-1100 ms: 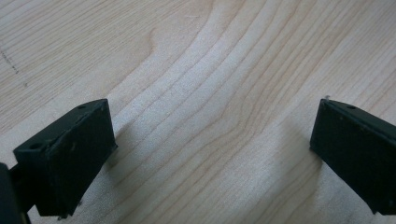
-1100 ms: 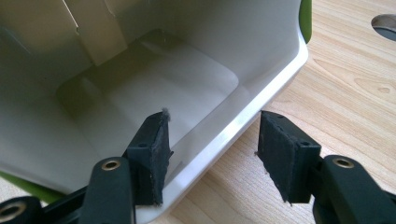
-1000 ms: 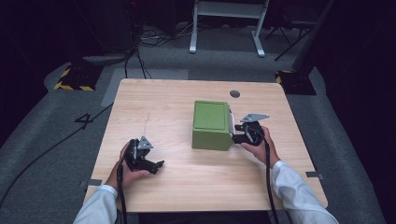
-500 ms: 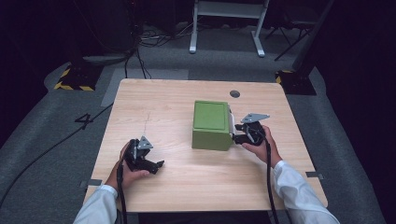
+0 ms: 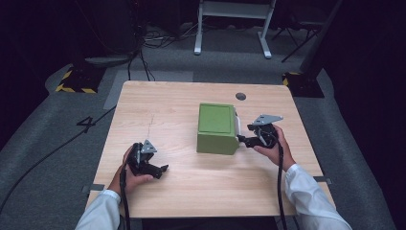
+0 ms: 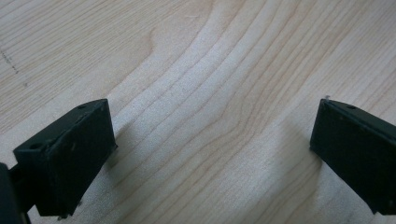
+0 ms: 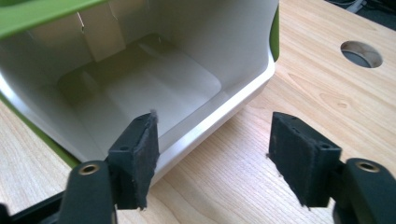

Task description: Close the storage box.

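A green box lies on its side in the middle of the wooden table, its white inside open towards the right. My right gripper is at that opening, open, with one jaw just over the box's white rim and the other over bare wood. My left gripper rests low over the table near the front left, open, with nothing between its fingers.
A round cable hole sits in the table behind the box, also seen as a hole in the right gripper view. Cables trail from both grippers off the front edge. Grey floor and a white stand lie beyond the table.
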`<action>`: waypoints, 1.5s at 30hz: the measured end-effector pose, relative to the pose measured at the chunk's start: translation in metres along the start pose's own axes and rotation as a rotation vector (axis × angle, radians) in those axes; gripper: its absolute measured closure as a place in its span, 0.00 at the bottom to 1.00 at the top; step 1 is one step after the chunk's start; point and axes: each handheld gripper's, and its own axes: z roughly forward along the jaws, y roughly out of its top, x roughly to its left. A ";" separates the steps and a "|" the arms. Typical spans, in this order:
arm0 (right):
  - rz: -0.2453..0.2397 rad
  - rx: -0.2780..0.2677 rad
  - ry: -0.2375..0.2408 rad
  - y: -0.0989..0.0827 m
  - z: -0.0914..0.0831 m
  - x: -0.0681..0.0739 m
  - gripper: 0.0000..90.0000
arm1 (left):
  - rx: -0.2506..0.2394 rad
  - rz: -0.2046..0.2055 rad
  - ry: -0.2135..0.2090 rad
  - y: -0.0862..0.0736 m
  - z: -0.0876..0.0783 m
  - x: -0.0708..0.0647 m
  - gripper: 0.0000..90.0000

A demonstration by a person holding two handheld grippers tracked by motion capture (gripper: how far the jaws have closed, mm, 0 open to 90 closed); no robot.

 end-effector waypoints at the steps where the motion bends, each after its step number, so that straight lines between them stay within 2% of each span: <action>1: -0.006 -0.001 -0.003 0.000 -0.001 0.000 0.35 | 0.000 0.000 0.000 0.000 0.000 0.000 0.00; 5: -0.018 0.006 -0.036 0.000 -0.004 -0.001 0.34 | 0.000 0.000 0.000 0.000 0.000 0.000 0.00; 11: -0.044 0.057 -0.068 -0.006 -0.006 -0.005 0.30 | 0.000 0.000 0.000 0.000 0.000 0.000 0.00; 19: -0.048 0.060 -0.075 -0.010 -0.014 -0.009 0.28 | 0.000 0.000 0.000 0.000 0.000 0.000 0.00; 24: -0.103 0.090 -0.083 -0.015 -0.018 -0.008 0.26 | -0.001 -0.002 -0.001 0.000 0.000 0.000 0.00; 31: -0.127 0.110 -0.083 -0.024 -0.024 -0.007 0.25 | 0.000 -0.001 -0.001 0.000 0.000 0.000 0.00; 36: -0.122 0.119 -0.082 -0.031 -0.029 -0.009 0.24 | 0.000 -0.001 -0.001 0.000 0.000 0.000 0.00; 45: -0.146 0.131 -0.091 -0.043 -0.038 -0.009 0.23 | 0.000 -0.001 0.000 0.000 0.000 0.000 0.00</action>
